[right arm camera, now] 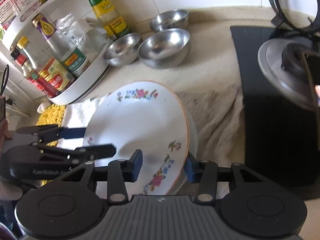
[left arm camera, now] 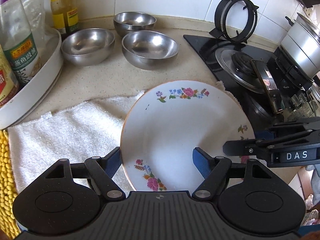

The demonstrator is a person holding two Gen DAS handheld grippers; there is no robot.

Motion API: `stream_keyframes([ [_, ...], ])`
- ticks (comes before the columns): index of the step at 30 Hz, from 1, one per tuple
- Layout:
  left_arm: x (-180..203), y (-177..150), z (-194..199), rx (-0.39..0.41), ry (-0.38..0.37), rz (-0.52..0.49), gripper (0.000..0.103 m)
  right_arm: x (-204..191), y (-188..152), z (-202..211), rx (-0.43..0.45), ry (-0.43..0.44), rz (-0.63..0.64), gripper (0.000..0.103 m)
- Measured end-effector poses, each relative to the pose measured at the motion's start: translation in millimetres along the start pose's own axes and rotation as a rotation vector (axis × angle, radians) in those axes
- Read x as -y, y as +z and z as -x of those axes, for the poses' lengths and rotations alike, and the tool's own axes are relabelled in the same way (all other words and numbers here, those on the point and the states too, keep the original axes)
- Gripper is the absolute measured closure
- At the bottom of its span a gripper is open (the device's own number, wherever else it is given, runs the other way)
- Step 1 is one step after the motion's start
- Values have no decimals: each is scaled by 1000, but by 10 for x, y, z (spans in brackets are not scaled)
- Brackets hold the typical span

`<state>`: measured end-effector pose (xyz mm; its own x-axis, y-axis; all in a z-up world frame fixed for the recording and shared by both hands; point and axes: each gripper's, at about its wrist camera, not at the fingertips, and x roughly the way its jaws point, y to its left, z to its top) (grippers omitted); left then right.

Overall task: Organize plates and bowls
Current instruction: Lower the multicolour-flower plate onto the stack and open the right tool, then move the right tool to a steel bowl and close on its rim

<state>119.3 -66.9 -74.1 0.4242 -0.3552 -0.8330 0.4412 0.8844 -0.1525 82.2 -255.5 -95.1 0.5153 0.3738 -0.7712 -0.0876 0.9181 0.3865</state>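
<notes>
Beyond both tongs, a speckled beige tabletop (left arm camera: 96, 80) meets white tiles; left tongs (left arm camera: 158, 160) and right tongs (right arm camera: 163, 165) straddle the floral plate (left arm camera: 180, 124), unclamped; only the left view shows a pot (left arm camera: 300, 46).

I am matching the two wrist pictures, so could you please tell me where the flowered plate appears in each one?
Left wrist view: the flowered plate is at centre, slightly right, its near left rim between this gripper's blue pads.
Right wrist view: the flowered plate is at centre, slightly left, tilted, its right rim between the pads.
Shared landmark: the three steel bowls behind the plate.
</notes>
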Motion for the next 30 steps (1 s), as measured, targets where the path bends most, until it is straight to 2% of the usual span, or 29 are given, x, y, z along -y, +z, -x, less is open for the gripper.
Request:
stream_keyframes([
  [3,-25,20,-15,-3,-13,4,31,31,50,21,10,-59,31,42],
  [7,-52,91,96,42,5,4,23,40,65,39,-7,-60,69,41],
  [10,-119,163,147,65,22,17,23,18,106,79,16,-104,120,41],
  [12,-153,214,148,70,33,20,23,51,170,97,25,-103,112,39],
  [20,-164,566,-9,77,93,4,20,58,847,24,50,-109,160,38],
  [25,-299,926,-181,68,83,99,17,119,1415,-289,8,-97,133,38],
  [30,-357,1241,-444,53,163,121,15,166,1773,-653,-31,-118,158,38],
])
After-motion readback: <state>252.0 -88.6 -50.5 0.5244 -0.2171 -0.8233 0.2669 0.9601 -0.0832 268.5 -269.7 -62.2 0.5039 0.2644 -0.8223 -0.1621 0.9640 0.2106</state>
